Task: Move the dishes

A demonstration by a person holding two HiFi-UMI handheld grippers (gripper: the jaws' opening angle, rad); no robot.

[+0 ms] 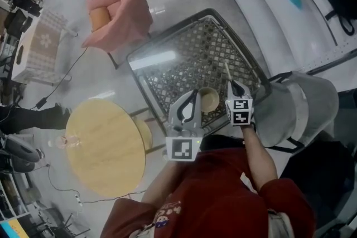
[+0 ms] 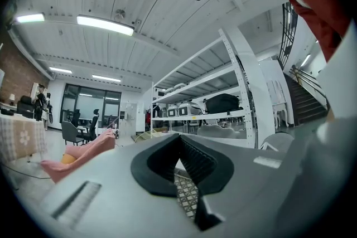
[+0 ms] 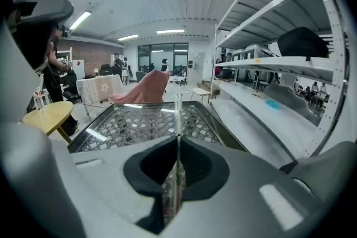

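Held item: a thin pale translucent strip (image 3: pixel 178 114) stands upright between the pads of the right gripper (image 3: pixel 177 139); whether it is a rod or a dish seen edge-on cannot be told.
Right gripper: jaws clamped on the strip's lower end, and the strip rises past the tips over the table.
Dish: a tan round bowl (image 1: pixel 209 100) sits on the table near its closest corner, between the two grippers in the head view.
Left gripper: the left gripper (image 2: pixel 179 139) has its jaws pressed together with nothing between them, just beside the bowl.
Surface: glass-topped lattice table (image 1: pixel 184 58), dark-framed.
Surroundings: round yellow wooden side table (image 1: pixel 106 145) just beside the table's left corner; pink upholstered armchair (image 1: pixel 120 5) beyond it; grey shell chair (image 1: pixel 301 108) at the right; white metal shelving (image 2: pixel 223 97) along the far wall.
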